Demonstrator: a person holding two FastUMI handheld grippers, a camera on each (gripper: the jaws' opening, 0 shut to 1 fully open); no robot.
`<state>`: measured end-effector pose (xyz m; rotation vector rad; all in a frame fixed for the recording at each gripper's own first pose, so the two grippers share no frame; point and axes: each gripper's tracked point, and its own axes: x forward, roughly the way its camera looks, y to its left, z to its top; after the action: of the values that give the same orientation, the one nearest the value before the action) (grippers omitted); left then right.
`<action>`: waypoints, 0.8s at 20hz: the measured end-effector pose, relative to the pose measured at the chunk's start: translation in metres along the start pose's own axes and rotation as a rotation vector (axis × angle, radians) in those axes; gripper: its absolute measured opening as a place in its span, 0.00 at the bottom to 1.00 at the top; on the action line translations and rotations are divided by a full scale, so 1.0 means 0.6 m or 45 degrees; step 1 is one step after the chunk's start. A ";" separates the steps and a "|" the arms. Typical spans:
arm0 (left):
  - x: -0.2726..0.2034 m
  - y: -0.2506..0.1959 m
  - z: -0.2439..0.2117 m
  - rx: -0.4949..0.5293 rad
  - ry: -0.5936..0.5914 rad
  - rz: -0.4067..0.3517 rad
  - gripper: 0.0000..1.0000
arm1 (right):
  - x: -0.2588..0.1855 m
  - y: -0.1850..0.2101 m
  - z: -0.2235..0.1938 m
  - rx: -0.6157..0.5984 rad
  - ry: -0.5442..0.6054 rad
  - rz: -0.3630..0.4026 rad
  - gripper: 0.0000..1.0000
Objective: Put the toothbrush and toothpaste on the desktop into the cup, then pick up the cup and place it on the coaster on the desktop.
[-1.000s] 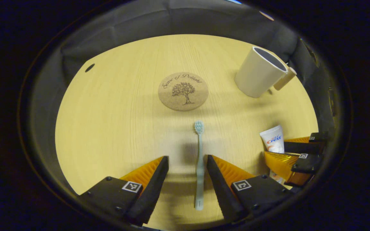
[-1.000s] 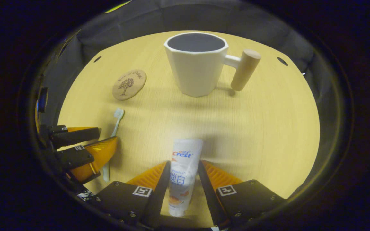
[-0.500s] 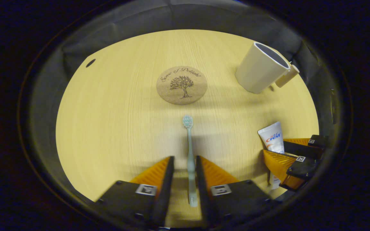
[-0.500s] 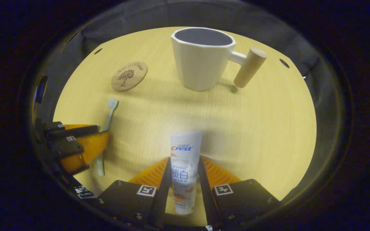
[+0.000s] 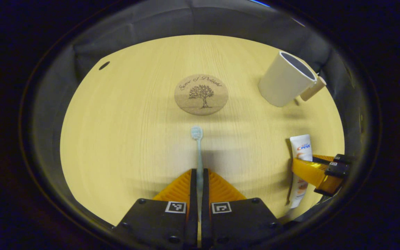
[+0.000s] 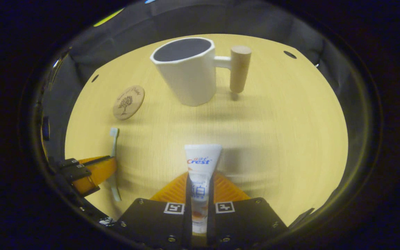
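Gripping the toothbrush (image 5: 197, 152) near its handle, left gripper (image 5: 197, 184) clamped, head pointing far toward the coaster (image 5: 201, 94). Squeezing the toothpaste (image 6: 201, 166) mid-tube, right gripper (image 6: 200, 189) closed on it, long axis running far toward the cup (image 6: 186, 74) standing upright on the desktop (image 6: 283, 118).

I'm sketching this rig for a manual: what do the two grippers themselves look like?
Both are built alike. The left gripper and right gripper each have two black blocky finger mounts with visible screws, each mount bearing a small square black-and-white marker. Behind the fingers sit ridged, wedge-shaped backings. No cables or sleeves are visible.
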<state>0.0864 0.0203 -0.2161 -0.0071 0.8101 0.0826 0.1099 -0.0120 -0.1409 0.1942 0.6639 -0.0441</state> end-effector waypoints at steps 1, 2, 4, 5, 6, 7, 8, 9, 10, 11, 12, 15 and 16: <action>-0.001 0.003 0.000 0.001 -0.016 -0.004 0.13 | -0.008 -0.002 0.006 0.023 -0.036 0.003 0.18; -0.003 0.006 0.002 0.001 -0.036 -0.015 0.13 | -0.010 -0.004 0.017 0.038 -0.070 0.000 0.06; -0.007 0.002 0.004 0.000 -0.067 -0.032 0.13 | -0.010 -0.013 0.020 0.045 -0.081 -0.001 0.06; -0.003 -0.004 0.004 -0.008 -0.079 -0.049 0.13 | -0.012 -0.012 0.019 0.050 -0.083 0.004 0.06; -0.004 -0.008 0.006 -0.019 -0.089 -0.061 0.13 | -0.015 -0.010 0.019 0.054 -0.088 0.014 0.07; -0.004 -0.008 0.007 -0.027 -0.100 -0.067 0.13 | -0.017 -0.008 0.020 0.054 -0.099 0.027 0.06; -0.007 -0.006 0.011 -0.030 -0.113 -0.066 0.13 | -0.019 -0.004 0.025 0.049 -0.117 0.041 0.06; -0.010 -0.004 0.015 -0.031 -0.130 -0.063 0.13 | -0.025 -0.003 0.026 0.043 -0.132 0.051 0.07; -0.015 -0.002 0.021 -0.031 -0.150 -0.061 0.13 | -0.032 -0.001 0.031 0.034 -0.150 0.059 0.06; -0.022 -0.002 0.027 -0.033 -0.173 -0.060 0.12 | -0.040 0.004 0.035 0.024 -0.171 0.066 0.06; -0.028 0.000 0.033 -0.033 -0.199 -0.058 0.12 | -0.050 0.008 0.040 0.015 -0.193 0.072 0.07; -0.053 0.009 0.049 -0.021 -0.280 -0.062 0.13 | -0.075 0.015 0.064 0.006 -0.269 0.098 0.06; -0.063 0.013 0.052 -0.014 -0.297 -0.057 0.13 | -0.083 0.017 0.073 0.006 -0.293 0.104 0.06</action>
<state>0.0826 0.0267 -0.1672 -0.0258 0.5762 0.0446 0.0985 -0.0118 -0.0748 0.2173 0.4261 0.0108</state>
